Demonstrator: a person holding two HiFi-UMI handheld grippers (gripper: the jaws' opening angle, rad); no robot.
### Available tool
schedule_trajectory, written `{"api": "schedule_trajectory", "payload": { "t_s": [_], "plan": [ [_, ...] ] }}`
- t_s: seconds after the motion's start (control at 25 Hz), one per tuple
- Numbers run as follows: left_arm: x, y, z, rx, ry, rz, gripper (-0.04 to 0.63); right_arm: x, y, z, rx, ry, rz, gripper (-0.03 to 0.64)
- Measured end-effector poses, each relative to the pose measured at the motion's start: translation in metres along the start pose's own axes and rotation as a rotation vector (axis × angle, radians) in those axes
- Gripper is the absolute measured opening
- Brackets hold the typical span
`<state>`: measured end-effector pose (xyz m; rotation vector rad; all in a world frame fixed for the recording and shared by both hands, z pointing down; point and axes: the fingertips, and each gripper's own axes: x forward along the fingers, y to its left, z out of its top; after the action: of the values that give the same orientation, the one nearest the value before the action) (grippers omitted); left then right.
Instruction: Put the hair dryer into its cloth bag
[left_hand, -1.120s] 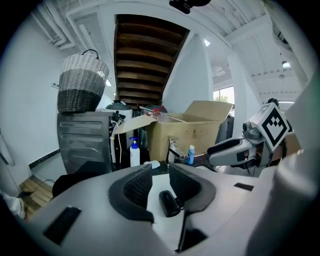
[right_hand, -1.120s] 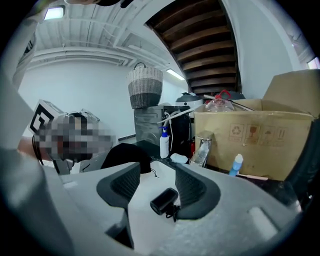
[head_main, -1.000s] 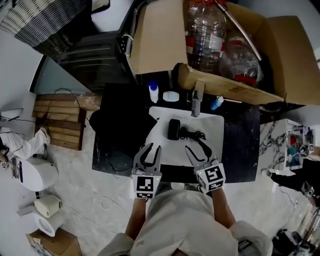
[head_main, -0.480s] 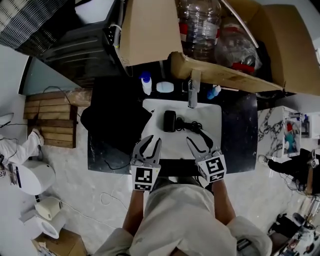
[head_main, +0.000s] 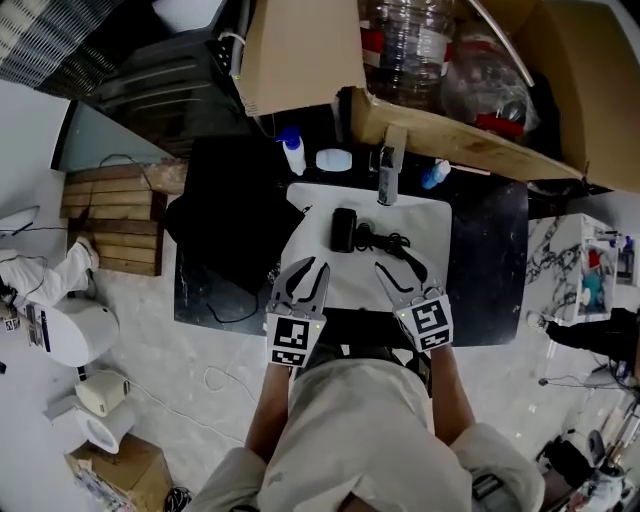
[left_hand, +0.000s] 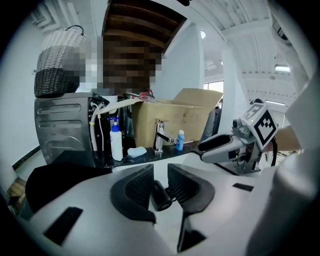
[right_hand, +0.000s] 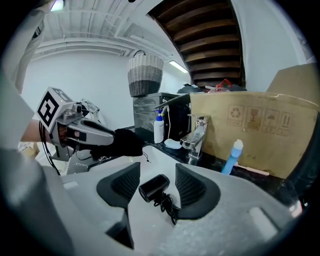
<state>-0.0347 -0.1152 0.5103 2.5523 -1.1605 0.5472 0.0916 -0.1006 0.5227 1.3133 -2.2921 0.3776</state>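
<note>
Right gripper view: four pictograms on cardboard box behind hair dryer

Framing: the head view has shifted, and the whole scene sits higher in the frame than a second ago.
Left gripper: up from lower centre toward mid-frame.
Right gripper: likewise.
Hair dryer and basin: up toward upper centre.
Top edge: the cardboard box is cropped more.
Bottom edge: more of the person's torso shows.
Jaws-to-dryer gap: any change is too slight to tell.
</note>
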Motion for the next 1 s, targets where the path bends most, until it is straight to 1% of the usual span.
{"api": "schedule_trajectory", "payload": {
  "t_s": [0.2,0.4,1.0],
  "plan": [
    [0.013,-0.007,-0.006,-0.010,0.023,0.004,0.083,0.004,-0.006,-0.015,0.005,0.026,0.041,0.222],
    [0.026,-0.020,-0.018,-0.027,0.054,-0.006,0.080,0.009,-0.013,-0.031,0.000,0.070,0.056,0.222],
    [0.056,-0.032,-0.044,-0.060,0.133,-0.017,0.080,0.042,-0.027,-0.078,-0.146,0.221,0.115,0.222]
  ]
}}
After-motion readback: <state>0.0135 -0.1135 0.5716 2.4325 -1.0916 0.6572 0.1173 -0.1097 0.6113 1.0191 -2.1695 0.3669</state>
